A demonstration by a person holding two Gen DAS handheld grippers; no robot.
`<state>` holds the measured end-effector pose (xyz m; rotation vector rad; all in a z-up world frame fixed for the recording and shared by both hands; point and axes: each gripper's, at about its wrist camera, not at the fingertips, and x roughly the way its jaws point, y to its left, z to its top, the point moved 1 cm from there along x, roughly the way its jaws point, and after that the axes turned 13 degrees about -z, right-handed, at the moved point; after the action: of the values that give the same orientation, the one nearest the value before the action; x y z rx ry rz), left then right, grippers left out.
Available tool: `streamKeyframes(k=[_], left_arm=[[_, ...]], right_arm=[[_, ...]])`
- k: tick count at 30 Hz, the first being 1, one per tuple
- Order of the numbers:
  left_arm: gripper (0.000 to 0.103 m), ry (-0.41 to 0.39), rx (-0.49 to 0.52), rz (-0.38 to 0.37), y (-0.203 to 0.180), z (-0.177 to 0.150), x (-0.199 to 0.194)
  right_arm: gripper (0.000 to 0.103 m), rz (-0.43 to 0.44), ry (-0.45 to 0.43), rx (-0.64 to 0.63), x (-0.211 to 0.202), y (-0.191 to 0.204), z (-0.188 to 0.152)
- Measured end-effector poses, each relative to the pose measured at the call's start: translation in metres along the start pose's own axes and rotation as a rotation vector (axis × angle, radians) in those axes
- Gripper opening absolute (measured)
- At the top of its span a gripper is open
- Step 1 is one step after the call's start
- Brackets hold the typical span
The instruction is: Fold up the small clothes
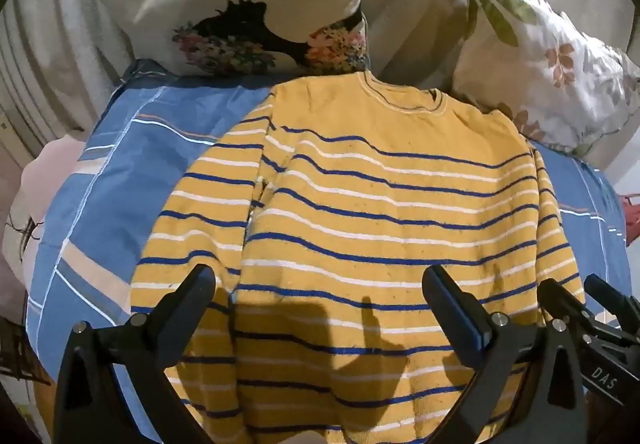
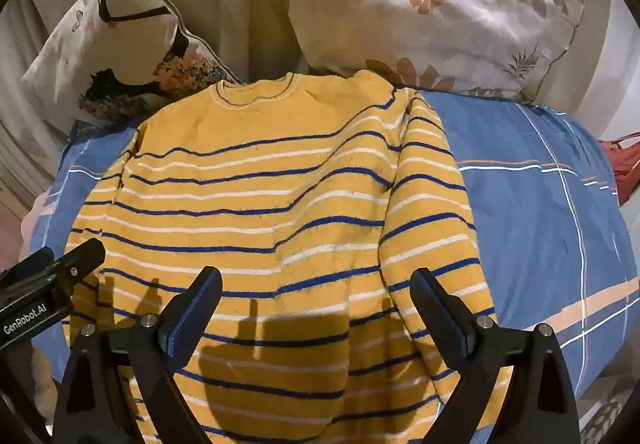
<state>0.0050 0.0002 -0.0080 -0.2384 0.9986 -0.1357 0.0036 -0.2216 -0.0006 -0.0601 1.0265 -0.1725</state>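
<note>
Left wrist view: from above near hem of striped sweater, facing forward toward collar and pillows, close, own open fingers framing bottom edge. Right wrist view: same direction, set further right, equally close. Shared: sweater, blue sheet, both pillows. Each view catching other gripper at its inner edge.

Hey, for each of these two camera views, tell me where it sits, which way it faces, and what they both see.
Left wrist: rides the left hand-held gripper, looking forward and down over the striped sweater; own fingers spread open, right hand-held gripper at the right edge.
Right wrist: rides the right hand-held gripper, same heading; own fingers open, left one at the left edge.
Shared: sweater, blue bedspread, both pillows.
</note>
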Motion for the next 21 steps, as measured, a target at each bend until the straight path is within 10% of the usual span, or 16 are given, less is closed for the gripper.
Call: streamKeyframes(k=[21], left_arm=[[0.103, 0.073, -0.025, 0.012, 0.004, -0.049, -0.002]], right_arm=[[0.097, -0.102, 0.040, 0.033, 0.004, -0.005, -0.003]])
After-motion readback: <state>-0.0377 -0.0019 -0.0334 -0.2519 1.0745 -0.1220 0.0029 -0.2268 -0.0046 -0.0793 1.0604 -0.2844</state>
